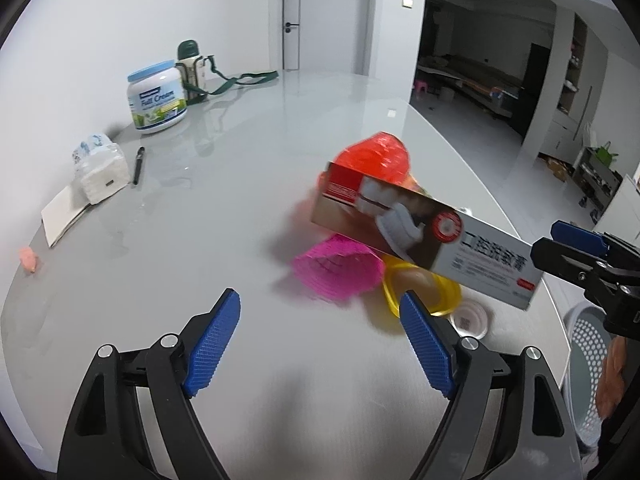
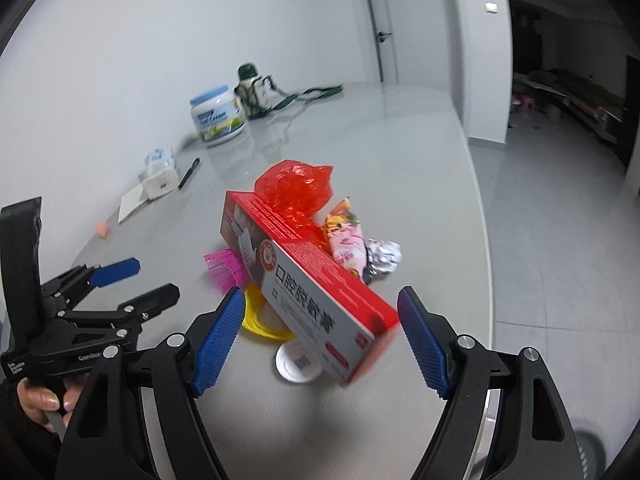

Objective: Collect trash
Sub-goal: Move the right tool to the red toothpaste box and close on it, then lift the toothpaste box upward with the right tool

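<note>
across most of both views, a glossy grey table (image 1: 240, 160) against a white wall. off its right edge in the left wrist view, lower down, a perforated pale bin (image 1: 588, 360) with something orange inside, partly hidden by the right claw. in the foreground of the left wrist view, the left claw (image 1: 320, 344), spread wide over bare tabletop, nothing between its blue pads. in the right wrist view, the right claw (image 2: 320, 340), also spread wide, with the near end of a long red and grey cardboard box (image 2: 304, 280) between its pads and a clear gap on either side, so no grip there; cannot tell whether that near end rests on anything. box tilted, blurred, lying across a heap of trash near the middle of the table. at the far end of the heap, a crumpled red plastic bag (image 2: 292, 188). back by the wall, well apart from the heap, a white milk powder tub (image 1: 158, 98) with a pale blue lid, touching or just beside a green-capped flask (image 1: 192, 68) with a long green strap. further forward along the wall, a pack of tissues (image 1: 100, 168) lying on a white notepad (image 1: 64, 216). under the box, a pink cup (image 1: 336, 272) on its side beside a yellow cup (image 1: 436, 292). right of the box, a printed snack wrapper (image 2: 346, 236) against a ball of silver foil (image 2: 382, 258). nearest the right claw, a round white lid (image 2: 296, 364) flat on the table. beside the tissues, a black pen (image 1: 138, 164). near the left edge, alone, a small pink scrap (image 1: 29, 258).
</note>
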The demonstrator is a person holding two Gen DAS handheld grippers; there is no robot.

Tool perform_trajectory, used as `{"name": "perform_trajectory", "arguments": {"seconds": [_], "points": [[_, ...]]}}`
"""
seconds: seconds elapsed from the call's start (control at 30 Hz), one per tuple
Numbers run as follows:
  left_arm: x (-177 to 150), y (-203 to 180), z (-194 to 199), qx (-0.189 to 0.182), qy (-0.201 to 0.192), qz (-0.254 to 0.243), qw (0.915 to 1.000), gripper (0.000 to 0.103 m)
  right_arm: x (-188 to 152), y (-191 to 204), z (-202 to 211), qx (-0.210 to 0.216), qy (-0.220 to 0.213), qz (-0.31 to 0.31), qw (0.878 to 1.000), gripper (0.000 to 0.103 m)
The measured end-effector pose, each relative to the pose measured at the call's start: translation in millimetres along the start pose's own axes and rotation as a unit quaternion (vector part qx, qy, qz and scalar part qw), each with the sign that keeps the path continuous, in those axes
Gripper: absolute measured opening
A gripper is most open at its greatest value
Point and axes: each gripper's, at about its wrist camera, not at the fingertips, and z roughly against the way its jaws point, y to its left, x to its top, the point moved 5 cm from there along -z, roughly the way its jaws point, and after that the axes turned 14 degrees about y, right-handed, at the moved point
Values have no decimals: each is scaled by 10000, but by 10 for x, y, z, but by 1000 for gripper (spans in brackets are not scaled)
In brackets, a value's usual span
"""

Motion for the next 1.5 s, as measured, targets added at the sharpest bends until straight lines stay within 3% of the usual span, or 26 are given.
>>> {"name": "perform_trajectory", "arguments": {"seconds": [0.37,0.67,0.83,1.0,1.1,1.3,1.5], "points": [[177,376,-112,93,94,378,9992,81,402,85,-436,280,930,625,9933,75],[269,645,-236,118,180,597,9980,81,491,201,-773,255,1562,933,9830,75],[278,741,-298,81,232,683,9974,81,455,266,-826,319,1638,927,9816,72],[261,786,-347,27,284,723,9970,81,407,353,-854,402,1729,967,9794,54],[246,796,-358,10,294,717,9970,81,356,427,-917,475,1851,958,9769,38],[232,803,-352,-28,291,706,9971,81,259,504,-945,627,1739,728,9801,35],[216,807,-321,-48,249,682,9973,81,183,573,-792,789,1347,398,9869,35]]}}
